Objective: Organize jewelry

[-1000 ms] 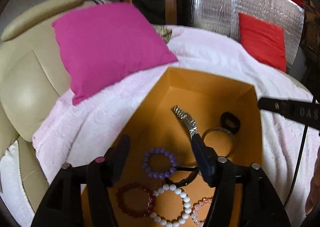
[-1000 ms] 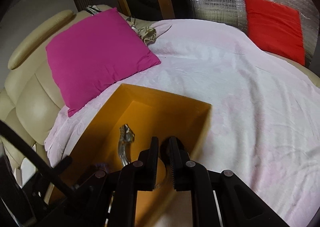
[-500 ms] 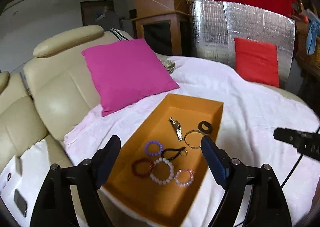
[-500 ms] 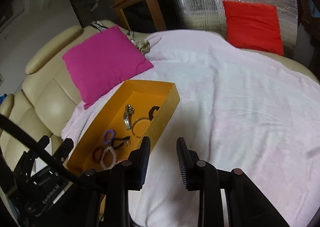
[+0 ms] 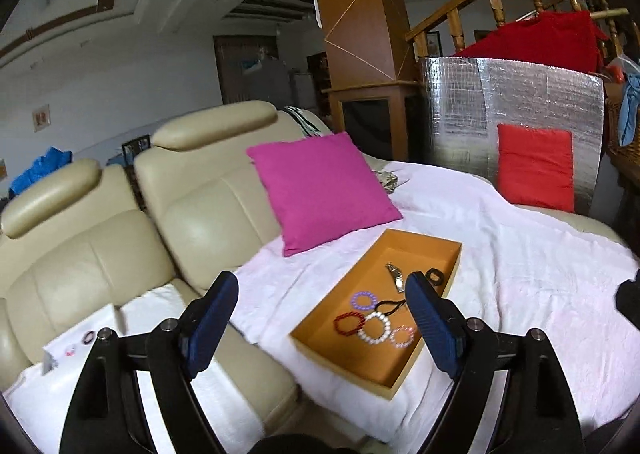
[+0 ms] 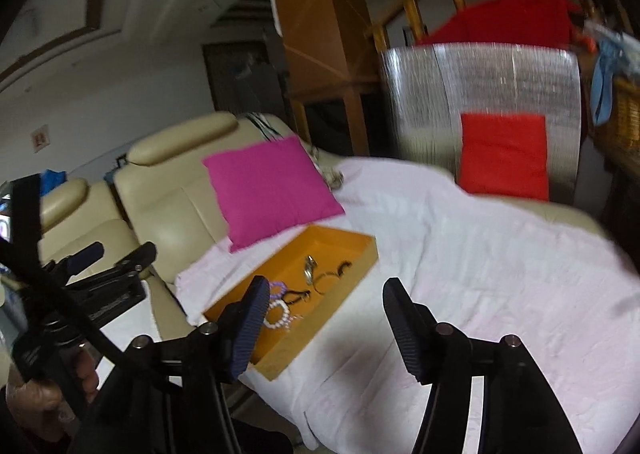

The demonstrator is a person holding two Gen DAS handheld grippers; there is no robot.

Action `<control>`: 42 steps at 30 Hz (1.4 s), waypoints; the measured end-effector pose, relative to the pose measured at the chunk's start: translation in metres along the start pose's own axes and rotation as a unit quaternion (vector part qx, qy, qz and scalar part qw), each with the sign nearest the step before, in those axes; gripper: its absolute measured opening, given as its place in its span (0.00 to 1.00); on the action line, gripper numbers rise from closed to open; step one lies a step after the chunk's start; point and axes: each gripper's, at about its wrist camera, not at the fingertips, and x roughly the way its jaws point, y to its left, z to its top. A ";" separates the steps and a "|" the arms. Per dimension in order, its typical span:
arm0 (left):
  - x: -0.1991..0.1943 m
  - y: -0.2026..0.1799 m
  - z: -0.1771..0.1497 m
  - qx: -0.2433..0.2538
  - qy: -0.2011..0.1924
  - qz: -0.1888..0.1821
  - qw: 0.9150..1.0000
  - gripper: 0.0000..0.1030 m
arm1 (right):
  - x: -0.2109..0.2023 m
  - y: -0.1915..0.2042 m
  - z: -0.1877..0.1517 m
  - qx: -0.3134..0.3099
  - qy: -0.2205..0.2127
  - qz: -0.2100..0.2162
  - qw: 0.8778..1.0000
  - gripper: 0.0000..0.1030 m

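Left wrist | left hand-held gripper (image 5: 318, 298) apart, empty | right hand-held gripper (image 6: 324, 304) apart, empty | bracelets in orange tray (image 5: 360, 368)

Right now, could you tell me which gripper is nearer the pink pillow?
Left. Left gripper hovers by the sofa, facing the pink pillow; right gripper hovers farther right over the blanket.

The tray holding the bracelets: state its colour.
Orange tray, inside and out; the left wrist view shows it best.
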 end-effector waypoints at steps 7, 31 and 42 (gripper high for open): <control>-0.041 0.013 -0.003 0.022 0.007 0.018 1.000 0.83 | -0.054 0.028 -0.015 -0.028 -0.033 0.003 0.999 0.73; -0.072 0.054 -0.016 0.000 -0.025 0.055 0.998 0.84 | -0.061 0.075 -0.028 -0.060 -0.034 -0.013 0.998 0.74; -0.070 0.058 -0.015 -0.001 -0.028 0.054 0.998 0.85 | -0.064 0.080 -0.025 -0.056 -0.039 -0.023 0.997 0.75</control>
